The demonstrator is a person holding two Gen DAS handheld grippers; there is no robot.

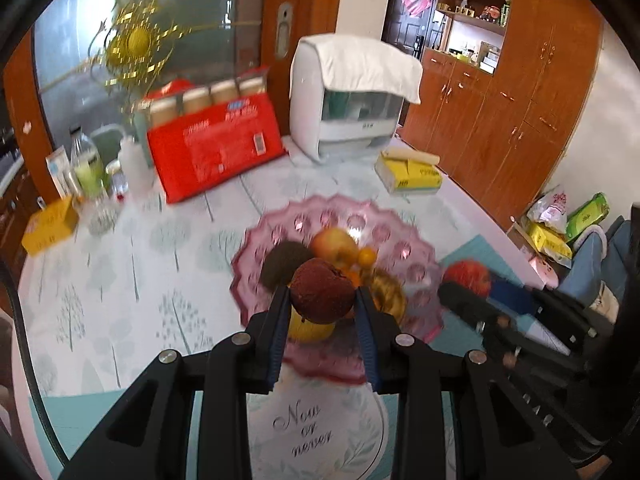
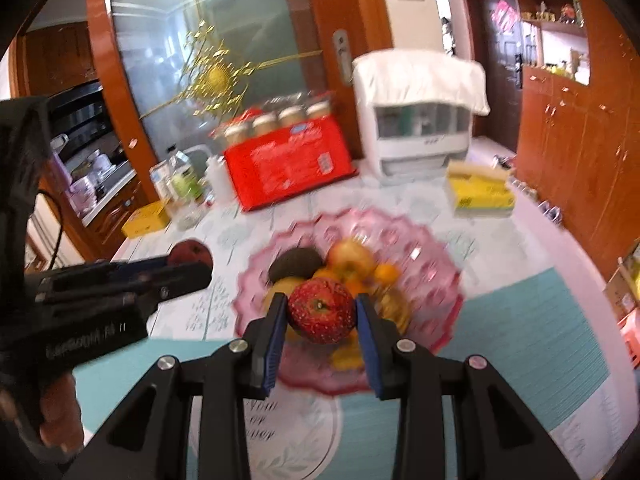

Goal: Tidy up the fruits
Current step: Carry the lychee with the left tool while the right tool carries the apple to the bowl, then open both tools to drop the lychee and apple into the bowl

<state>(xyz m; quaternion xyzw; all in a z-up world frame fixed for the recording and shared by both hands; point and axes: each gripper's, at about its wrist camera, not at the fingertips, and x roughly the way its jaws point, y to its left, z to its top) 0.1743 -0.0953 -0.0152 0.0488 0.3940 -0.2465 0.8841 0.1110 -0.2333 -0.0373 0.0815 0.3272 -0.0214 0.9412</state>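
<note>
Left gripper (image 1: pixel 322 300) is clamping a dark red fruit (image 1: pixel 322 294) and right gripper (image 2: pixel 322 312) a red apple (image 2: pixel 322 310), both firm, smooth, slip-prone, gripped across their widest girth.

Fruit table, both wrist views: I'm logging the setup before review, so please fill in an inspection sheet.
Surface: tree-print tablecloth, teal mat near the cameras.
Job's things: pink bowl holding avocado, apple, oranges; dark red fruit and red apple in the tongs.
Clutter: red jar pack, yellow boxes, bottles, white appliance.
Grippers: left tongs and right tongs each shut on a fruit.
Cables: black cable.
Surroundings: wooden cabinets, glass door.
</note>
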